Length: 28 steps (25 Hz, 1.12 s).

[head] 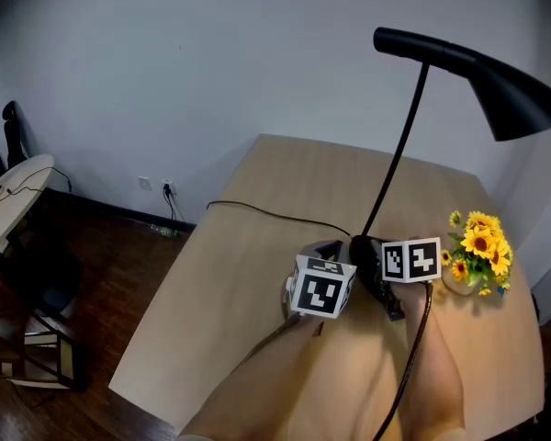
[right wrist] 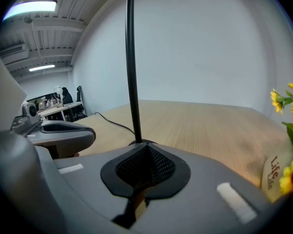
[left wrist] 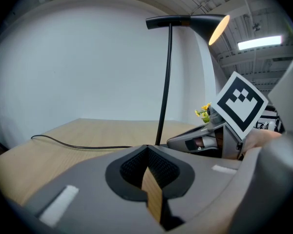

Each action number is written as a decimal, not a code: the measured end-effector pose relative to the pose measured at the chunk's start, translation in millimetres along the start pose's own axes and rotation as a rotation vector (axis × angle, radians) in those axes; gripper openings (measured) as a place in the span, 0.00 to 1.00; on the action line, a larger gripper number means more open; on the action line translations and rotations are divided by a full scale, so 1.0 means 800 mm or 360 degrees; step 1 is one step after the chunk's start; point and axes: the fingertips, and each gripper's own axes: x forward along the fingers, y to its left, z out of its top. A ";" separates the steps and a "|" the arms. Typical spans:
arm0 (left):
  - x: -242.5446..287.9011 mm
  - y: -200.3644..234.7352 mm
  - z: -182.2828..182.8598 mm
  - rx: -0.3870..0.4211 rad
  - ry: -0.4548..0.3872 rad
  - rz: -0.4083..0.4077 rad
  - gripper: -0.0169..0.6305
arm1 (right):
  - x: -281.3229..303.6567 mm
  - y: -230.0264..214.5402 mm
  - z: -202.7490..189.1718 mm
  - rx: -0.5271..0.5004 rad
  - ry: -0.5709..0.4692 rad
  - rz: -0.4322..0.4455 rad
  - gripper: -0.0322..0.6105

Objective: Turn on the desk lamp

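Note:
The black desk lamp (head: 399, 145) stands on the wooden table (head: 248, 274), its shade (head: 514, 95) hanging over the right side. Inside, the shade (left wrist: 218, 28) glows warm. Both grippers sit close together at the lamp's base (head: 360, 244). My left gripper (head: 324, 248) is just left of the base, shut with nothing between its pads. My right gripper (head: 372, 263) is at the base's near right side, also shut and empty. In the left gripper view the left gripper (left wrist: 146, 152) faces the pole (left wrist: 164, 82). In the right gripper view the right gripper (right wrist: 145, 152) has the pole (right wrist: 132, 62) right ahead.
The lamp's black cable (head: 266, 212) runs left across the table to the edge. A small vase of sunflowers (head: 477, 251) stands right of the grippers. A second table (head: 9, 196) and a wall socket (head: 156, 186) lie off to the left.

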 end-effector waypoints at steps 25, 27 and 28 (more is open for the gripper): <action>-0.011 -0.020 0.006 0.0308 -0.0050 0.0112 0.02 | -0.082 0.008 0.009 -0.0014 -0.0585 -0.0368 0.05; -0.019 -0.021 0.003 0.0301 -0.0046 0.0114 0.02 | -0.093 0.011 0.001 -0.0005 -0.0587 -0.0371 0.05; -0.025 -0.022 0.001 0.0290 -0.0047 0.0113 0.02 | -0.099 0.013 -0.002 -0.0007 -0.0589 -0.0375 0.05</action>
